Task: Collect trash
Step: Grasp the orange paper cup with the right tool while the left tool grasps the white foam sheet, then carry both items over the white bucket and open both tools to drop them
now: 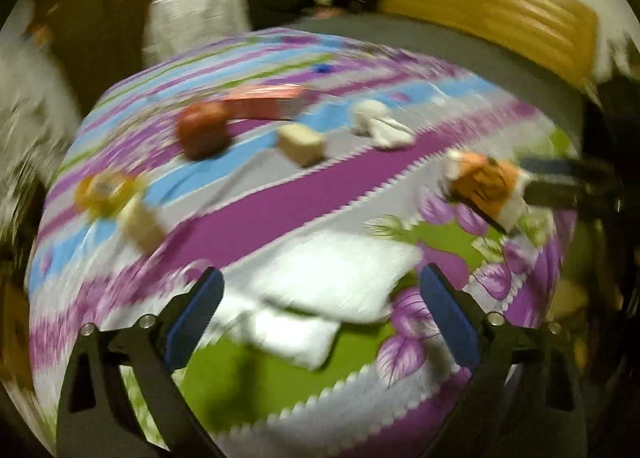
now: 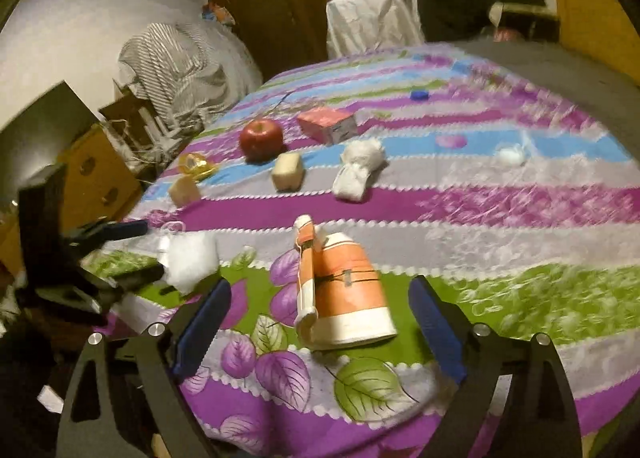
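A crushed orange-and-white paper cup (image 2: 344,298) lies on its side on the striped, flowered bedspread (image 2: 500,242). My right gripper (image 2: 320,284) stands open around it, and neither blue pad touches the cup. The left wrist view is blurred: my left gripper (image 1: 320,274) is open over a crumpled white tissue (image 1: 332,278) that lies between and just past its fingers. In the right wrist view that tissue (image 2: 188,262) sits at the left gripper's (image 2: 138,252) fingertips. The cup (image 1: 488,186) and the right gripper's fingers (image 1: 560,182) show at the right of the left view.
Further back on the bedspread lie a red apple (image 2: 261,138), a pink carton (image 2: 328,124), two beige blocks (image 2: 287,171), a yellow wrapper (image 2: 196,165), a white wad (image 2: 358,170), a small white ball (image 2: 511,156) and a blue cap (image 2: 419,94). Boxes and cloth-covered furniture stand left.
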The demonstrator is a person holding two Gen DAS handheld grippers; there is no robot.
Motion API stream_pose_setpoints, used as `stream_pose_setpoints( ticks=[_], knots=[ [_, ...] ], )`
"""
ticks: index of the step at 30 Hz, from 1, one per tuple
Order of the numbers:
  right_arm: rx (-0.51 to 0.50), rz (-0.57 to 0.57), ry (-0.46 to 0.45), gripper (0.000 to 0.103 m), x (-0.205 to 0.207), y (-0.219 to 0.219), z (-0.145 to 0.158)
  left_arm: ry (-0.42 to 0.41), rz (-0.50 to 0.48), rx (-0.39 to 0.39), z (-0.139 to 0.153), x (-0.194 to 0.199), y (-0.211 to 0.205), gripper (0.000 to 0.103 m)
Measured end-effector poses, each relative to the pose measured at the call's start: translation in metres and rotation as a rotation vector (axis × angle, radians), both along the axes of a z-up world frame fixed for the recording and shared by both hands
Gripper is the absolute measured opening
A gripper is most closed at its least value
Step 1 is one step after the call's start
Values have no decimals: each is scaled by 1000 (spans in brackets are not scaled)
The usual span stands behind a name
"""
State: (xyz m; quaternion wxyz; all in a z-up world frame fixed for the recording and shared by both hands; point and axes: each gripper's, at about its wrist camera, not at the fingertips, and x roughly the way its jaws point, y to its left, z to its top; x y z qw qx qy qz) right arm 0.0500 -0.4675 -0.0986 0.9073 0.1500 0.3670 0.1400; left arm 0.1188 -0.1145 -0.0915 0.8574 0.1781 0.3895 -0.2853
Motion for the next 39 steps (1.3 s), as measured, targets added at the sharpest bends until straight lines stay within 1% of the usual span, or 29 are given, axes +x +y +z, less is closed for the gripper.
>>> stream_pose_setpoints(
  ticks=[2,4,5,6,7,8,9,10,11,12,15,20,24,25,27,30,32,35,39],
  knots=[
    [14,-3,14,90,8,-2,-5,-4,-50,82,-12,8,-14,97],
    [9,33,26,90,15,2,-10,21,-63,140,-26,20,-22,97],
    [0,52,31,90,19,5,-12,28,-57,149,-29,22,-23,96],
    [-10,60,38,90,22,8,-15,34,-45,151,-32,26,-24,84],
    [-32,44,57,90,28,9,-19,61,-42,128,-34,31,-22,77],
    [-30,31,80,83,32,8,-25,67,-35,103,-31,32,-19,76],
    [-16,33,91,70,34,8,-28,55,-33,78,-27,30,-18,73],
    [-14,18,103,64,35,6,-31,46,-38,62,-25,29,-17,72],
    [-12,9,103,55,34,4,-32,31,-41,40,-21,26,-16,71],
    [6,7,101,52,33,1,-33,16,-39,24,-17,24,-15,69],
    [78,-23,85,51,27,-8,-32,-27,0,-28,2,20,-8,68],
    [107,-70,33,51,15,-9,-18,-99,125,-172,48,5,31,68],
    [117,-88,-22,51,4,-2,2,-155,248,-216,71,-11,74,68],
    [115,-88,-40,51,0,4,10,-172,298,-221,76,-17,90,68],
    [121,-75,-57,51,-8,15,19,-202,357,-208,79,-26,107,68],
    [132,-34,-64,51,-17,32,28,-236,453,-164,77,-39,132,68],
    [135,9,-60,51,-22,51,31,-223,506,-159,72,-48,148,68],
    [138,82,-39,51,-26,86,32,-221,581,-128,63,-59,163,68],
    [136,180,-1,51,-26,131,30,-213,674,-41,53,-66,175,68]
  ],
)
